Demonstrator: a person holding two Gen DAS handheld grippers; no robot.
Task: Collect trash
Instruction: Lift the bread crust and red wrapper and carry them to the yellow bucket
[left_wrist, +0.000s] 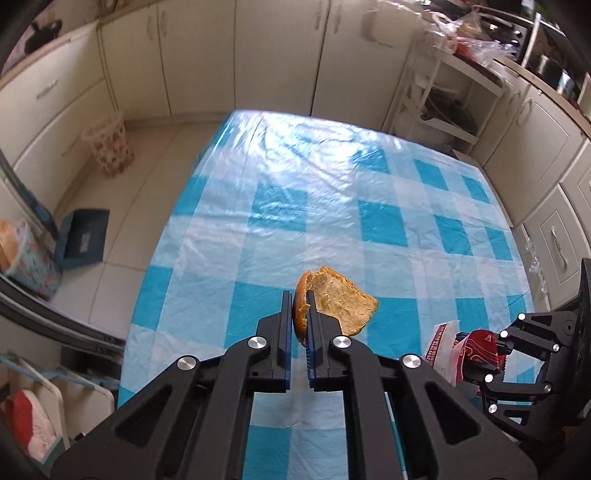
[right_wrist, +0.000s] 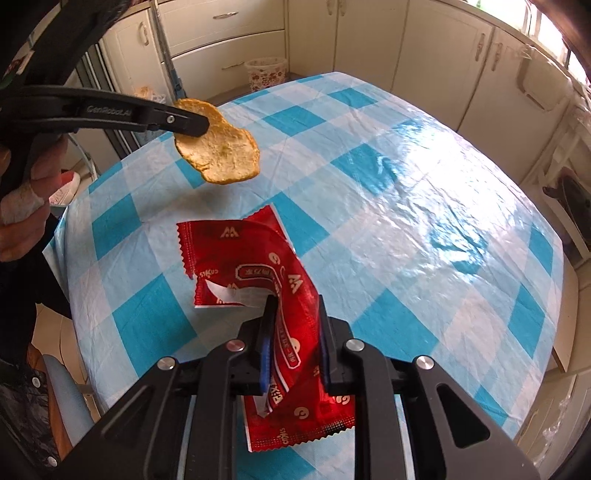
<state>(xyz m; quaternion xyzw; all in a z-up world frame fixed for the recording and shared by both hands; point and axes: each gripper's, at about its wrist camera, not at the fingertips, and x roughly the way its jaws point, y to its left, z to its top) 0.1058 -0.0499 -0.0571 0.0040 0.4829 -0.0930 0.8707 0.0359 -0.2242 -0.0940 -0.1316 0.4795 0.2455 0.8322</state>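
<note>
My left gripper (left_wrist: 298, 295) is shut on the edge of a torn slice of bread (left_wrist: 341, 301), which hangs clear above the blue-checked tablecloth (left_wrist: 280, 206). From the right wrist view the same bread slice (right_wrist: 218, 151) sticks out of the left gripper (right_wrist: 201, 127) at the upper left, held by a person's hand (right_wrist: 33, 206). My right gripper (right_wrist: 293, 299) is shut on a crumpled red snack wrapper (right_wrist: 258, 266), which is lifted and folded over the table. In the left wrist view that wrapper (left_wrist: 476, 345) shows at the lower right in the right gripper (left_wrist: 506, 341).
A flowery waste basket (left_wrist: 110, 149) stands on the floor beyond the table's far left corner, also seen as a basket (right_wrist: 266, 74) from the right. A blue dustpan (left_wrist: 83, 240) lies on the floor. Cream cabinets (left_wrist: 236, 55) ring the room; a cluttered shelf unit (left_wrist: 443, 99) stands far right.
</note>
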